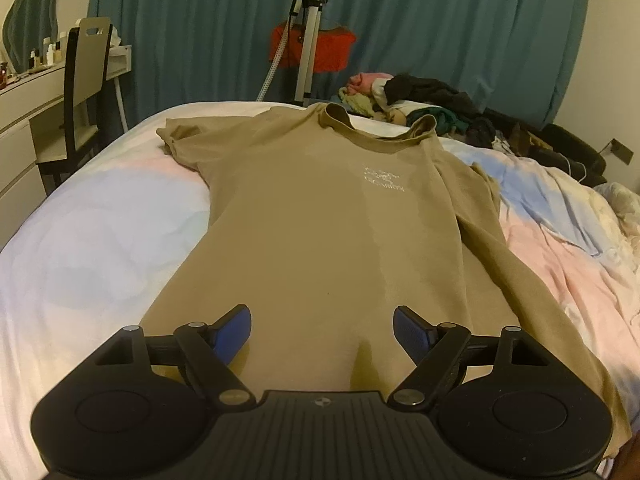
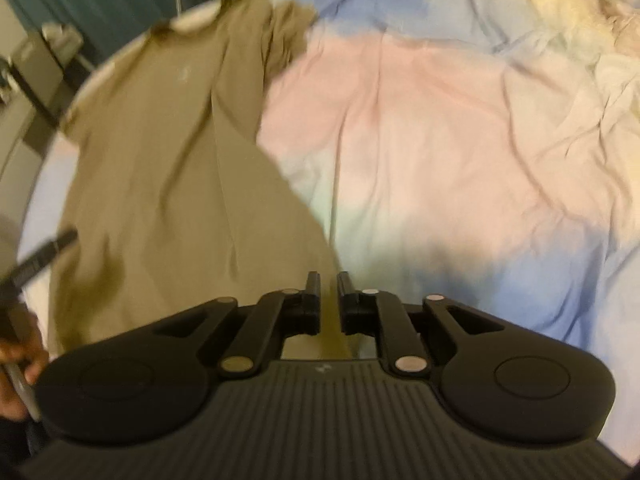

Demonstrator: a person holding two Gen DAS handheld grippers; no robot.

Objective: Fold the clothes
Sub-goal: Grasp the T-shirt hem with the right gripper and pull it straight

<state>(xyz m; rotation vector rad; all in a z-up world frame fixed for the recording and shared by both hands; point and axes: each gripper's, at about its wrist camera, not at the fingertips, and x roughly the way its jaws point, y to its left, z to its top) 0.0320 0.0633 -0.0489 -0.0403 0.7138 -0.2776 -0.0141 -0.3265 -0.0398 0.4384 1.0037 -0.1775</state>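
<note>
One tan T-shirt [image 1: 320, 216] lies spread flat on the bed [image 1: 96, 248], collar toward the teal curtain [image 1: 200, 28]. Left tongs [image 1: 322, 330] stand spread wide over its hem, pinching nothing. Right tongs [image 2: 328, 300] hover over the shirt's side edge with a narrow gap; whether cloth is pinched I cannot tell

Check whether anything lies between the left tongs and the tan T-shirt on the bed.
Nothing visible does. The left tongs stand open directly over the hem end of the T-shirt, which lies spread on the bed. The pile of clothes sits far off beyond the collar, clear of the tongs.
</note>
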